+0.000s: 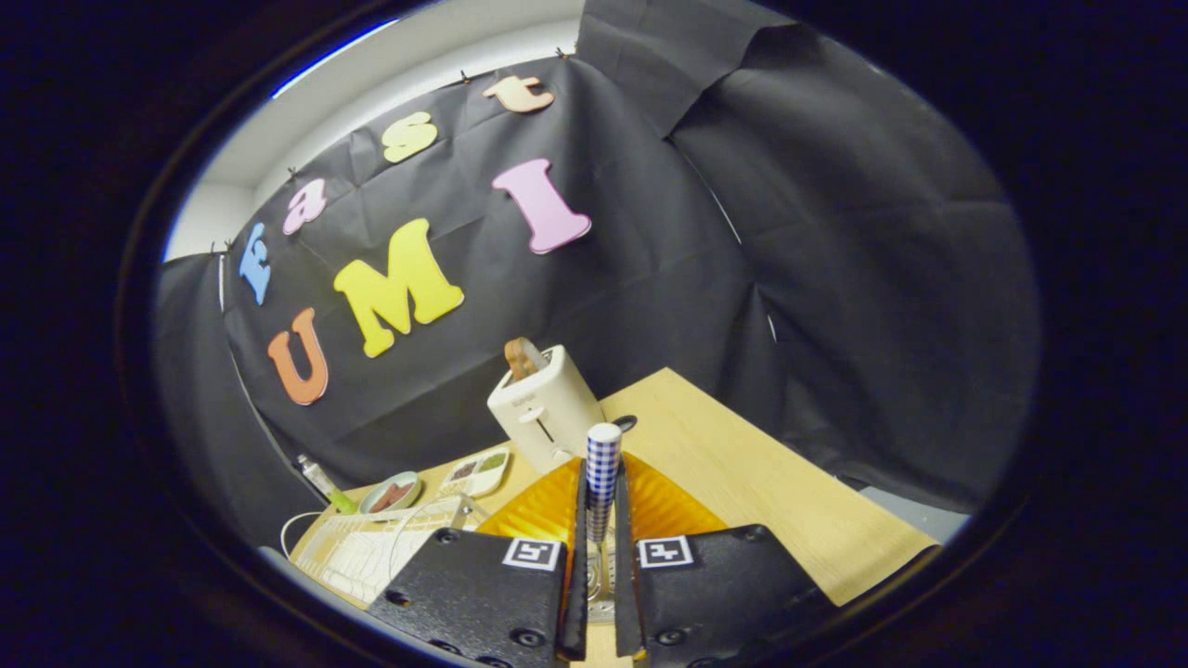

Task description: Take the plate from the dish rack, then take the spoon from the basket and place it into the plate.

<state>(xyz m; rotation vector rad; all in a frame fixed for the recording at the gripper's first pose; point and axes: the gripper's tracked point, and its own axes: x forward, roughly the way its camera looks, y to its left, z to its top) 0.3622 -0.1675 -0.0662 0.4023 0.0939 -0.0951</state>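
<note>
Spoon (602, 468) is clamped between both fingers of the tool (601, 557), blue-checked handle pointing up, metal bowl end down in the gap. Orange ribbed plate (538, 506) is seen directly under and just ahead of the fingers on the tabletop (761, 473). Cream toaster (543, 413) with a bread slice (522, 357) stands beyond the plate. White dish rack (371, 547) lies left of the tool.

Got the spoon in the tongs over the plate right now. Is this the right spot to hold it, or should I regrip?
Keep this hold. The tongs are shut on the spoon at its checked handle, which stands upright between the fingers with its rounded end above them. Its straight sides suit pinching from both sides. The orange plate lies just beyond.
</note>
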